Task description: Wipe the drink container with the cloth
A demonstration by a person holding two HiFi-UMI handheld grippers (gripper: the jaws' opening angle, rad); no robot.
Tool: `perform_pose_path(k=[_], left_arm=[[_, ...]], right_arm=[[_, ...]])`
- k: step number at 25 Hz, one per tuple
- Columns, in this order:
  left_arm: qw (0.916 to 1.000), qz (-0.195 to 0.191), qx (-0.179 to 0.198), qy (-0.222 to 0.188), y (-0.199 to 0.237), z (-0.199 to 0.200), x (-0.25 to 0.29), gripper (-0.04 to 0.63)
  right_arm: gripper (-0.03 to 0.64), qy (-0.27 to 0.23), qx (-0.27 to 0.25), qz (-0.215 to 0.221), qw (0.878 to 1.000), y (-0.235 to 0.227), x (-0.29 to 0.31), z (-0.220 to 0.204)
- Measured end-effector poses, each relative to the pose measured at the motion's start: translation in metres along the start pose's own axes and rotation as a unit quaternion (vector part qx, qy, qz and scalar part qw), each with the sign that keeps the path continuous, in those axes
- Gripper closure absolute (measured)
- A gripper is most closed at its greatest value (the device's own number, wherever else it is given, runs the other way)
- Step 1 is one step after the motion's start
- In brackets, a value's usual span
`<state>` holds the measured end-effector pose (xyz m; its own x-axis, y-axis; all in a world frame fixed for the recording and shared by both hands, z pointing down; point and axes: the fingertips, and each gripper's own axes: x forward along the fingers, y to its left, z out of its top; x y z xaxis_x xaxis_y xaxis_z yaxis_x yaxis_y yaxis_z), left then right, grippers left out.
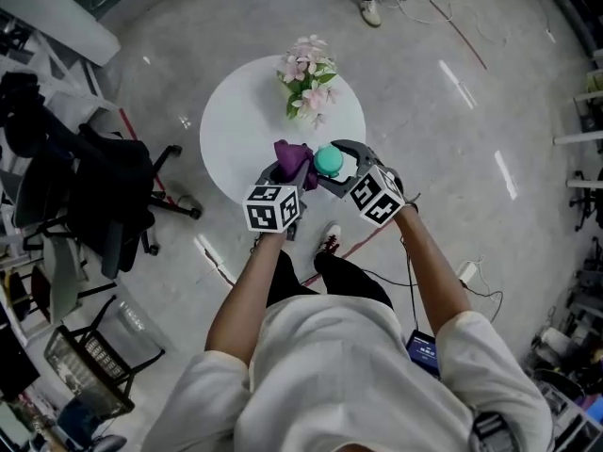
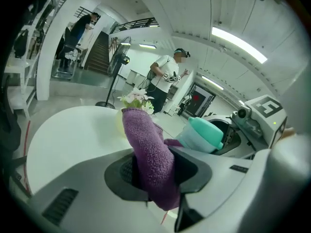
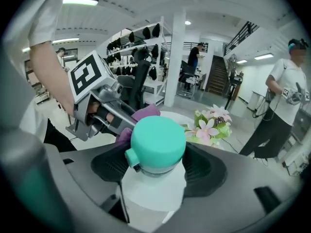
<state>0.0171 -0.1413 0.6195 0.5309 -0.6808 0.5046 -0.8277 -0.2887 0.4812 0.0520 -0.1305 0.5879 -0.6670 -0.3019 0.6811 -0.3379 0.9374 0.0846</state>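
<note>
Drink container [image 3: 154,166], a white bottle with a teal cap, stands upright between the fingers [image 3: 206,166] of the right gripper [image 3: 156,173]. The two dark pads are set wide and press on its white body from either side, just below the cap. The bottle is held in the air above the near edge of the worktop [image 1: 236,130].

A purple cloth [image 2: 148,154] is pinched between the fingers [image 2: 121,171] of the left gripper [image 2: 153,173], which are closed tightly on it. The cloth rises out of them in a thick upright fold. A lower fold reaches toward the bottle's side; whether it touches cannot be told.

The two grippers sit close together, angled toward each other, each with a black and white marker cube [image 1: 272,207] at its back. Bare forearms run from them back to the person's pale shirt.

The worktop is small, round and white. A bunch of pink flowers [image 1: 306,72] stands at its far side. A black office chair [image 1: 113,191] stands on the grey floor to the left.
</note>
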Motion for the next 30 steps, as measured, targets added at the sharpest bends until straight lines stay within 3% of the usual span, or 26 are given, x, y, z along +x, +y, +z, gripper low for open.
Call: perform_pose_path(k=[6,11,16,22,25,30], left_arm=[[0.9972,-0.046,0.035,0.046,0.015,-0.019,0.021,0.459],[0.9941,-0.068,0.038,0.076,0.034,-0.040,0.041,0.459],[0.9893,-0.070,0.057,0.115,0.056,-0.060,0.062,0.459],[0.9752,-0.052,0.138,0.165,0.074,-0.075,0.087,0.457],[0.9709,-0.056,0.155,0.174,0.074,-0.077,0.088,0.457],[0.9698,-0.069,0.154,0.176,0.071,-0.067,0.071,0.456]], right_arm=[[0.291,0.011,0.052,-0.060,0.997,-0.006,0.003,0.001],[0.291,0.013,0.106,-0.112,0.988,-0.010,0.005,0.002],[0.291,-0.006,0.181,-0.184,0.966,-0.013,0.006,0.007],[0.291,-0.041,0.238,-0.261,0.935,-0.016,0.008,0.007],[0.291,-0.043,0.250,-0.275,0.927,-0.015,0.006,0.005],[0.268,-0.045,0.269,-0.244,0.931,-0.010,0.000,0.005]])
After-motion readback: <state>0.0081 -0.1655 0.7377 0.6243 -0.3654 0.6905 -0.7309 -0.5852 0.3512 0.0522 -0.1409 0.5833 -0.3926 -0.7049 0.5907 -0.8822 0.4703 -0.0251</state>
